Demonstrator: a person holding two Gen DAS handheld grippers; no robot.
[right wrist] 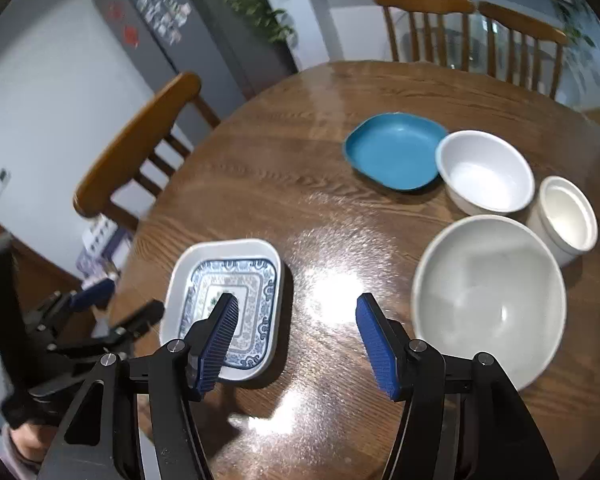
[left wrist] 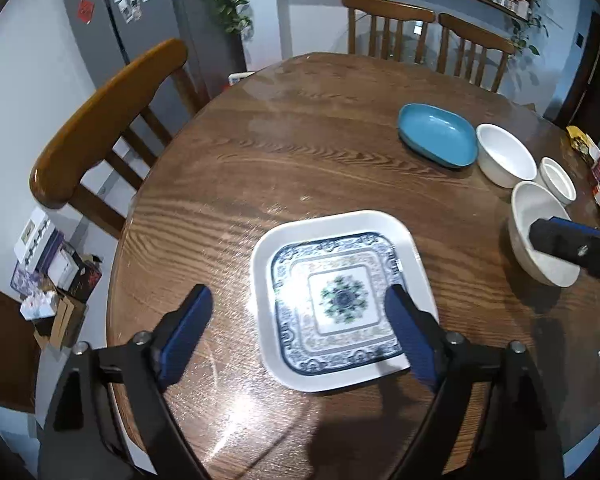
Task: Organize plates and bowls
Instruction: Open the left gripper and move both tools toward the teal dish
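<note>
**Both grippers spread, nothing lifted yet**

The left gripper [left wrist: 300, 312] is hovering spread wide above the patterned square plate [left wrist: 336, 300] sitting at the table's [left wrist: 300, 140] near edge. The right gripper [right wrist: 296, 332] is hanging spread beside the large grey bowl [right wrist: 488, 300]. Pinching 1 rim squarely should be preventing slips.
</note>
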